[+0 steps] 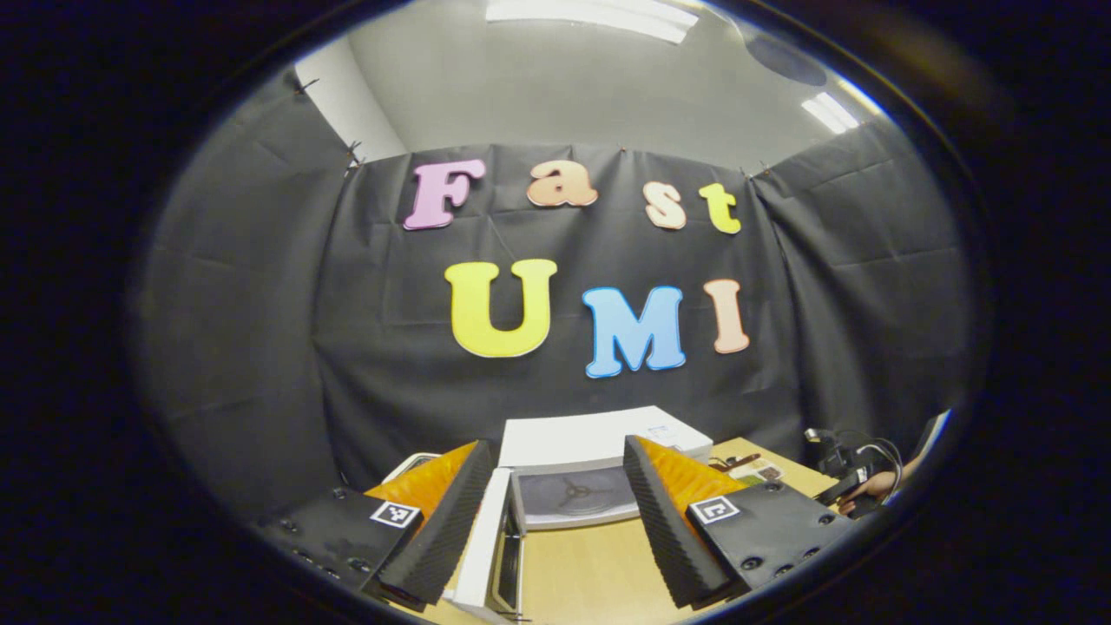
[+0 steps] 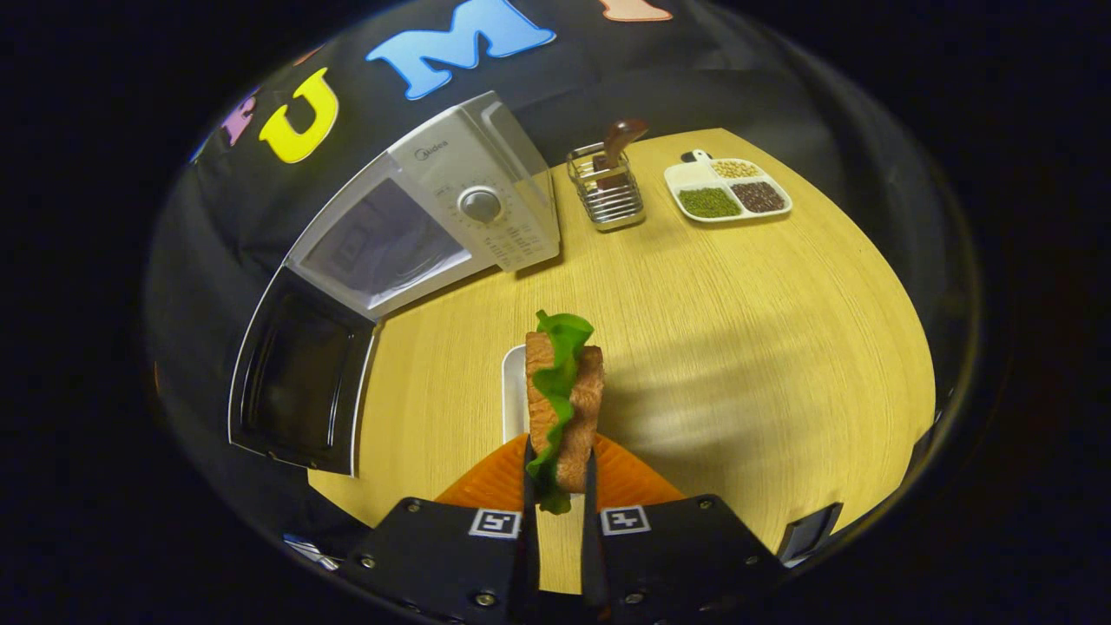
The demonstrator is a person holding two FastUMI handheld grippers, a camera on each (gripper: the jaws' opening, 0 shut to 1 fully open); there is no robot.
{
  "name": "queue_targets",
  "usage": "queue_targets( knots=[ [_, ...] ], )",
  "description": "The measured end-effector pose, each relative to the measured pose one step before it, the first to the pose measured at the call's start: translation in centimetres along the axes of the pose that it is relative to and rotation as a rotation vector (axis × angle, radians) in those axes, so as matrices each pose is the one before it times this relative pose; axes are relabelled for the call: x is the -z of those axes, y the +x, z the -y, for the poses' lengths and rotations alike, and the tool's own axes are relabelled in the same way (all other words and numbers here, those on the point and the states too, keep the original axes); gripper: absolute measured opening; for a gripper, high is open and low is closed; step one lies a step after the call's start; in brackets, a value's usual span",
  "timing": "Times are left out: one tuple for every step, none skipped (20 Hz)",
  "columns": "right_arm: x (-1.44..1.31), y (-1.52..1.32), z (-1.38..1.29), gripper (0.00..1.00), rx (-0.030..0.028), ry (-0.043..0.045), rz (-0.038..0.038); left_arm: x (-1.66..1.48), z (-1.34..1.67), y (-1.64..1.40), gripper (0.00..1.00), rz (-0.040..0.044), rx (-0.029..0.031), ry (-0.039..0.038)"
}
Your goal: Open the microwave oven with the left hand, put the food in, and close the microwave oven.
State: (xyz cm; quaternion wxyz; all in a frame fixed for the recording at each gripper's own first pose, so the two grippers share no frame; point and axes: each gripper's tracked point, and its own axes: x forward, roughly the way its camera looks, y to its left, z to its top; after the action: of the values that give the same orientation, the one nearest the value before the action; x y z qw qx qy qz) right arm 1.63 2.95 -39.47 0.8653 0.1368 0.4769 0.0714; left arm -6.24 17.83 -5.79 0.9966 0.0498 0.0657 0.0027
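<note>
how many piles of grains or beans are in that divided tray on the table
3 in the divided tray: green pile front left, dark pile front right, pale pile at the back. The white section looks empty.

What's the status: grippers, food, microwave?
Left gripper open, empty, facing the microwave. Right gripper shut on sandwich, above the table. Door open, path looks clear.

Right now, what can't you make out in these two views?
- Sandwich lower end: right gripper view, hidden between the right gripper fingers.
- White plate: right gripper view, mostly behind the sandwich.
- Microwave cavity depth: left gripper view, left gripper fingers block its sides.
- Divided dish contents: too small to identify.
</note>
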Motion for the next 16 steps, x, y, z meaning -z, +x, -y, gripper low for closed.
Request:
queue_targets(
  knots=[
    [-0.19,-0.257,-0.152,0.19,-0.01339,-0.00542,0.00202,-0.522,0.899,0.628,0.96,0.00076,0.00566,-0.00312],
    [-0.304,-0.211,-0.327,0.19,-0.01838,-0.00922,0.00675,-0.587,0.675,0.525,0.97,0.00494,0.00088,-0.00153],
    [-0.401,-0.356,-0.467,0.19,-0.02116,-0.0012,0.00184,-0.65,0.614,0.594,0.96,0.00753,-0.00097,-0.00233],
    [-0.434,-0.452,-0.533,0.19,-0.01807,0.00432,0.00555,-0.502,0.549,0.408,0.96,0.00338,-0.00246,-0.0046],
    [-0.591,-0.349,-0.575,0.19,-0.02599,0.00617,0.00708,-0.476,0.263,0.565,0.96,0.00246,-0.00915,-0.00616],
    [-0.628,-0.373,-0.693,0.19,-0.03171,0.0088,0.0086,-0.249,0.229,0.436,0.96,-0.00085,-0.01092,-0.00909],
    [-0.831,-0.293,-0.826,0.18,-0.03394,0.00864,0.015,-0.336,0.044,0.38,0.96,-0.00059,-0.01473,-0.0072],
    [-0.763,-0.18,-0.815,0.19,-0.03832,0.01246,0.0156,-0.432,-0.056,0.304,0.96,-0.00051,-0.01709,-0.00579],
    [-0.723,-0.005,-0.962,0.19,-0.04092,0.01422,0.01109,-0.388,-0.144,0.33,0.97,0.00009,-0.01699,-0.00065],
    [-0.484,0.05,-1.13,0.19,-0.04122,0.0138,0.00903,-0.205,-0.153,0.105,0.97,-0.00349,-0.01708,0.00036],
    [-0.543,0.244,-1.145,0.18,-0.04237,0.01892,0.01158,-0.21,-0.143,0.191,0.96,-0.0017,-0.01211,-0.00372],
    [-0.305,0.219,-1.384,0.19,-0.04565,0.0306,0.01051,-0.159,-0.217,0.01,0.98,-0.00113,-0.00933,-0.0037],
    [-0.375,0.381,-1.463,0.19,-0.04884,0.04067,0.00692,-0.264,-0.273,0.064,0.98,-0.0025,-0.00813,-0.0026],
    [-0.182,0.498,-1.7,0.18,-0.05237,0.0485,0.00723,-0.185,-0.432,0.085,0.97,-0.001,-0.00727,-0.00077],
    [-0.132,0.671,-1.477,0.18,-0.05407,0.04772,0.01079,-0.457,-0.422,-0.054,0.97,0.00495,-0.00296,-0.00262],
    [0.074,0.911,-1.335,0.18,-0.04794,0.04523,0.0142,-0.159,-0.207,-0.008,0.97,0.00368,0.00753,-0.00561]
  ],
)
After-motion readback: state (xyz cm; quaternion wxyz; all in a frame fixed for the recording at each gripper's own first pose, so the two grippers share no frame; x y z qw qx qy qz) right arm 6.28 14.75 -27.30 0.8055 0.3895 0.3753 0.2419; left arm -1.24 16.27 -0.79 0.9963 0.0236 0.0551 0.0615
